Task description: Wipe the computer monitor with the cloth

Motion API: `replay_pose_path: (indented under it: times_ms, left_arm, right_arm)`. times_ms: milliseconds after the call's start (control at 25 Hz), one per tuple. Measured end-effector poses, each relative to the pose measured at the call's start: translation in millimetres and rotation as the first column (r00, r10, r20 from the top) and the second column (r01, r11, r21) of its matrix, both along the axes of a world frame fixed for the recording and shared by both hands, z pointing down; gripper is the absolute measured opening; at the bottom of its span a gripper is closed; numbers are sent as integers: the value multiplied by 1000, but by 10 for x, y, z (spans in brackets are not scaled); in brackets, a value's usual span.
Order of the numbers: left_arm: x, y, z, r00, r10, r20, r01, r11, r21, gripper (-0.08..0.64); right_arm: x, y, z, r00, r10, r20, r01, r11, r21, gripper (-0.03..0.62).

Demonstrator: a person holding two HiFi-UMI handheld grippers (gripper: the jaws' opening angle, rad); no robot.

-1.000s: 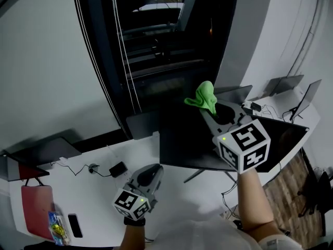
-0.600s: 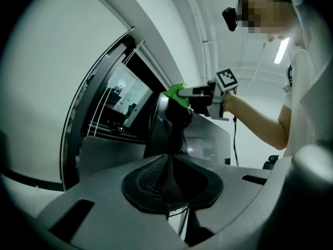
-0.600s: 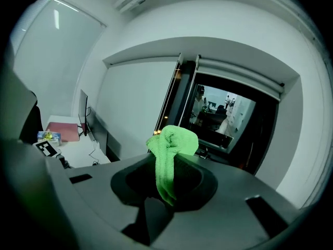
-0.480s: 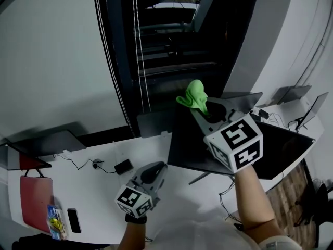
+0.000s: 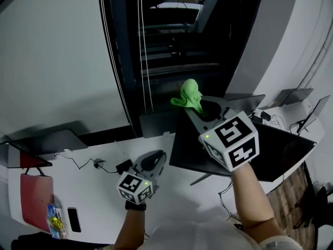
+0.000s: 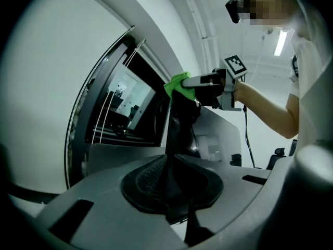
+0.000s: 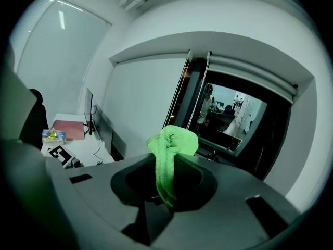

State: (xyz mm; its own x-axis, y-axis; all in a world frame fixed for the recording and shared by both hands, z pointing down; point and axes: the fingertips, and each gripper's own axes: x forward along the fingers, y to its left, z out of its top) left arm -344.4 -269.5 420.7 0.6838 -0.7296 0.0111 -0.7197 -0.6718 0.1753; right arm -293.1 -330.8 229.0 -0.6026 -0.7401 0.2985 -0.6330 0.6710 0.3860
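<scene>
White walls and a dark window [image 5: 171,46] with hanging bead cords stand behind the monitor [image 5: 276,155], a flat black panel with a thin edge that leans over the white table [image 5: 93,191]. At the top edge of the monitor is the cloth [image 5: 190,95], bright green, fluffy and bunched into a lump; from the left gripper view it seems to touch that edge.

The right hand-held gripper [image 5: 200,108] is clamped on the cloth [image 7: 169,155]. A narrow strip of the cloth runs down between its dark textured pads, and the rest puffs out above them.

The left hand-held gripper [image 5: 153,163] is by the lower left corner of the monitor. Its ribbed black pads are drawn together. The dark edge of the monitor rises in line with their seam, and I cannot tell if it is pinched there.

Left of the monitor, on the table, lie a small black box [image 5: 124,166] with a thin cable, a red pad [image 5: 36,197] and a black phone [image 5: 74,220].
</scene>
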Motion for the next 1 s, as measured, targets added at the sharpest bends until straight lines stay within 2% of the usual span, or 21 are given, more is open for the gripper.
replay_pose_path:
  times_ms: [200,600,840,1000]
  left_arm:
    - [25,-93,-33,1000,18,4,-18,1000,5,46]
    - [-104,41,67,1000,-23,-4,22,1000,-20,46]
    - [-114,-367,270,998,-51,-29,50,998,-46,46]
    - [14,-618,364,1000,-29,0,29,998,-64,46]
  right_arm:
    - [-125,10,-15,999,-16,-37,17,1000,22,69]
    - [-409,21,37,979,25,-204,4,990,140,69]
    - [-377,37,29,982,20,-190,4,992,129,69]
    - [-358,43,14,984,16,-177,8,991,133,69]
